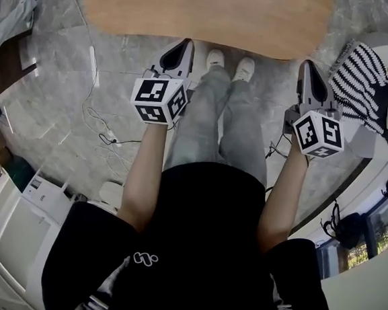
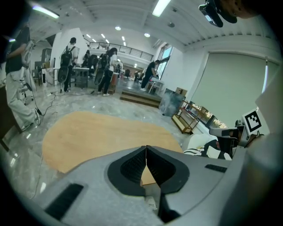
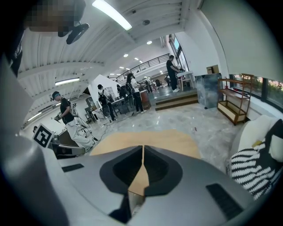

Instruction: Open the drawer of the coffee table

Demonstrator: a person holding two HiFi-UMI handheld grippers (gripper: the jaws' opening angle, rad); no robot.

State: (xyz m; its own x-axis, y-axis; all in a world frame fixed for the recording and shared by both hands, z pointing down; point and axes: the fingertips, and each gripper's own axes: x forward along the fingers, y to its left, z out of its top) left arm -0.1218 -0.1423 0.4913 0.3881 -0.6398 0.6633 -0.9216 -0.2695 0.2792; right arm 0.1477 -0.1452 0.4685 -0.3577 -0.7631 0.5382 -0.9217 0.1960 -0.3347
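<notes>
The coffee table point(image 1: 206, 14) has a light wooden oval top and lies at the top of the head view, just past the person's white shoes. No drawer shows in any view. My left gripper point(image 1: 185, 43) is held in front of the table's near edge, jaws shut with nothing between them. My right gripper point(image 1: 307, 63) hangs near the table's right end, also shut and empty. In the left gripper view the tabletop point(image 2: 101, 137) spreads beyond the shut left gripper point(image 2: 146, 148). The right gripper view shows the tabletop point(image 3: 150, 140) past the shut right gripper point(image 3: 143, 148).
A striped black-and-white cloth point(image 1: 362, 81) lies on a white seat at the right. Cables and a power strip point(image 1: 108, 135) trail over the marble floor at the left. White cabinets point(image 1: 6, 215) stand at the lower left. Several people point(image 2: 106, 70) stand far off in the hall.
</notes>
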